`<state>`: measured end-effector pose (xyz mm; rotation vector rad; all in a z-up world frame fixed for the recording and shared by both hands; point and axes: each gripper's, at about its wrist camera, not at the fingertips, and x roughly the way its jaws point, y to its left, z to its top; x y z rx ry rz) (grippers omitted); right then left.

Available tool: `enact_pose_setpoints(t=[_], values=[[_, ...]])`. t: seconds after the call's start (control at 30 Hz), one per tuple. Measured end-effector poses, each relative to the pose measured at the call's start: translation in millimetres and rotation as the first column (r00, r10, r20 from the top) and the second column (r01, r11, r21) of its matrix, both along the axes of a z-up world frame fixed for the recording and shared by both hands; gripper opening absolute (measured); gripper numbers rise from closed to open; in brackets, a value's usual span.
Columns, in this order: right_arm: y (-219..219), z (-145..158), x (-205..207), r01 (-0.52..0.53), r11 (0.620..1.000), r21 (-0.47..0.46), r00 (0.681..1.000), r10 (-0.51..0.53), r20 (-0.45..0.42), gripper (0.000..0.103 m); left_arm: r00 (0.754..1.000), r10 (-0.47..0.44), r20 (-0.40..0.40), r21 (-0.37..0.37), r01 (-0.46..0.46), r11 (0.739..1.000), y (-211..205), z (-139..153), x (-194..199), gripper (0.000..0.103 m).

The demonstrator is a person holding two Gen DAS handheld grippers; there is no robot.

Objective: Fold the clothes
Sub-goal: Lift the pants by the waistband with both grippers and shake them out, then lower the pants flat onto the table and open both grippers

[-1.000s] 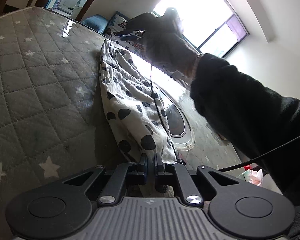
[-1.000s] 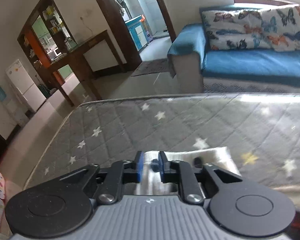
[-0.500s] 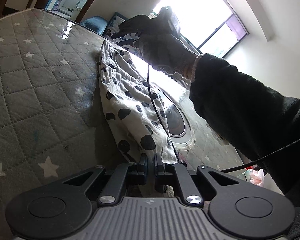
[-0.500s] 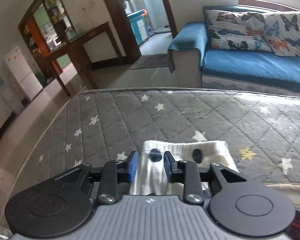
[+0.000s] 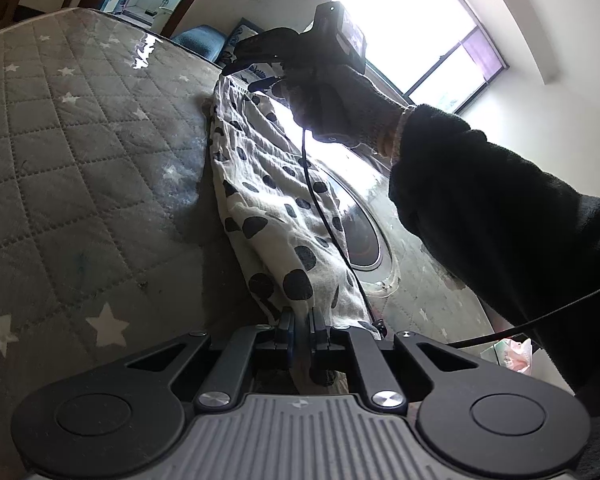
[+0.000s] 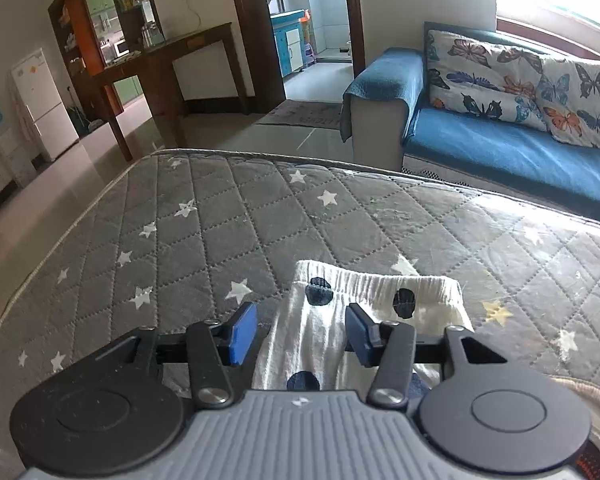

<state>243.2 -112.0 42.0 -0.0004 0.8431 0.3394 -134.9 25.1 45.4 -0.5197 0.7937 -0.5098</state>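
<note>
left gripper (image 5: 300, 322) pinched tight on the near end of the polka-dot garment (image 5: 272, 208), jaws nearly together with white cloth squeezed between them. seen from the left wrist: garment stretched as a long narrow band away from the jaws, across the grey star-quilted mattress (image 5: 80, 152), toward the far edge. held above that far end, the right gripper (image 5: 256, 66) in a gloved hand (image 5: 332, 100), dark sleeve (image 5: 500, 216) behind it, a thin black cable (image 5: 320, 208) trailing down over the cloth. just right of the garment, a round dark disc with a clear rim (image 5: 366, 240) lying on the mattress. bright window (image 5: 412, 28) beyond. seen from the right wrist: right gripper (image 6: 300, 334) spread wide, blue pads (image 6: 242, 332) well apart and holding nothing, hovering over the garment's ribbed waistband end (image 6: 376, 288). cloth lying flat on the mattress (image 6: 180, 232), running back under the tool between the two fingers; touching them or not, cannot tell. past the mattress edge, a blue sofa (image 6: 500, 148) with butterfly cushions (image 6: 496, 76), a dark wooden table (image 6: 172, 60), a white fridge (image 6: 44, 100) at far left.
</note>
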Motion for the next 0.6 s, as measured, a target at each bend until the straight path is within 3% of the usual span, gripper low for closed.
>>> enact_pose_setpoints(t=[0.33,0.5,0.6], values=[[-9,18,-23,-0.025,0.999,-0.043,0.999,0.025,0.022,0.057,1.0,0.009,-0.012,0.035,-0.009,0.999,-1,1,1,0.012],[-34,37,-54,-0.059,0.995,-0.08,0.998,0.062,0.032,0.06,1.0,0.029,-0.002,0.06,-0.029,0.998,0,2,0,0.023],[-54,52,-88,-0.094,0.989,-0.117,0.993,0.101,0.056,0.063,0.999,0.035,-0.008,0.07,-0.034,0.997,1,1,1,0.024]])
